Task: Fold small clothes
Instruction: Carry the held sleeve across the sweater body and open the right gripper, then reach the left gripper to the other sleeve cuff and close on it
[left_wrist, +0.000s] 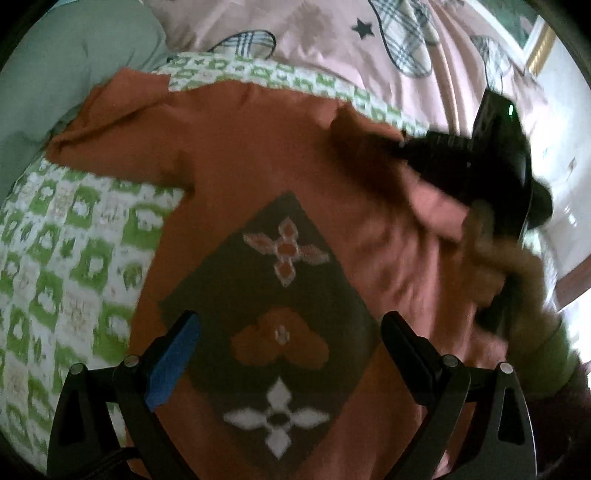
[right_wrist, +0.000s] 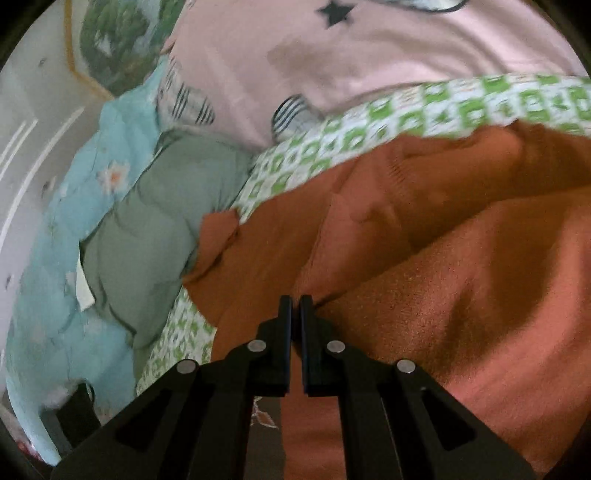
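Orange sweater (left_wrist: 236, 147) lies front-up on a green-and-white checked sheet (left_wrist: 74, 258), dark diamond panel (left_wrist: 266, 302) with flower motifs facing the camera.

Hidden or unclear:
- Lower hem is cut off behind the left gripper (left_wrist: 290, 354) at the bottom of the left wrist view.
- Sweater's right side is blurred and covered by the right gripper (left_wrist: 480, 162) and the hand (left_wrist: 491, 258) holding it; can't make out where that sleeve ends.
- Right wrist view is mostly folds of orange knit; the diamond panel shows only as a sliver under the fingers.

View differences:
- Left wrist view shows the whole front print, one sleeve (left_wrist: 122, 107) running up-left, and the pink star-print cover (left_wrist: 332, 48) beyond.
- Right wrist view adds a grey-green pillow (right_wrist: 155, 229) and a light blue floral quilt (right_wrist: 55, 258) at the sheet's edge, plus a raised fold of fabric at the fingertips.

Orientation: long axis runs from near the left gripper away toward the pink cover, neckline at the far end, sleeve angled off toward the pillow.

Jaws: left ones stand wide apart above the panel, nothing between them. Right gripper (right_wrist: 295, 301) has its jaws nearly closed, pinching a fold of the sweater at the tips.
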